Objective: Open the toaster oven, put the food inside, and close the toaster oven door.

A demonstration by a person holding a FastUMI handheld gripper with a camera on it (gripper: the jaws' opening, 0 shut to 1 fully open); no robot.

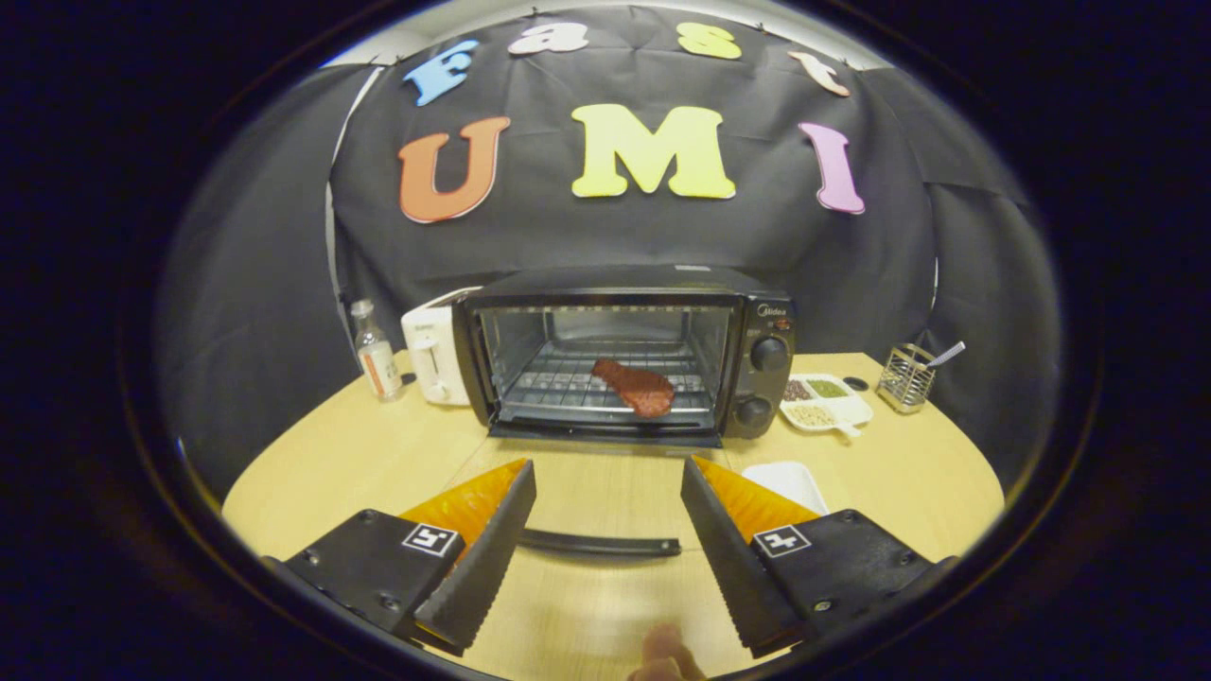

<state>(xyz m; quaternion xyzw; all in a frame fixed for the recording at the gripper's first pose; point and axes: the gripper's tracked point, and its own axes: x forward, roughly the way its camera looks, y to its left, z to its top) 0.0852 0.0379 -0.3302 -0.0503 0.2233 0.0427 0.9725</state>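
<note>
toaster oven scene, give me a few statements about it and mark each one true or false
1. The toaster oven door is folded down open. True.
2. The piece of meat lies on the white tray. False: it lies on the wire rack inside the oven; the white tray sits outside, by the open door.
3. The gripper is shut on the door handle. False: its fingers are spread open, and the door handle shows between them, ungripped.
4. A bottle stands beside a white appliance at the oven's side away from its knobs. True.
5. A divided dish sits on the oven's knob side. True.
</note>
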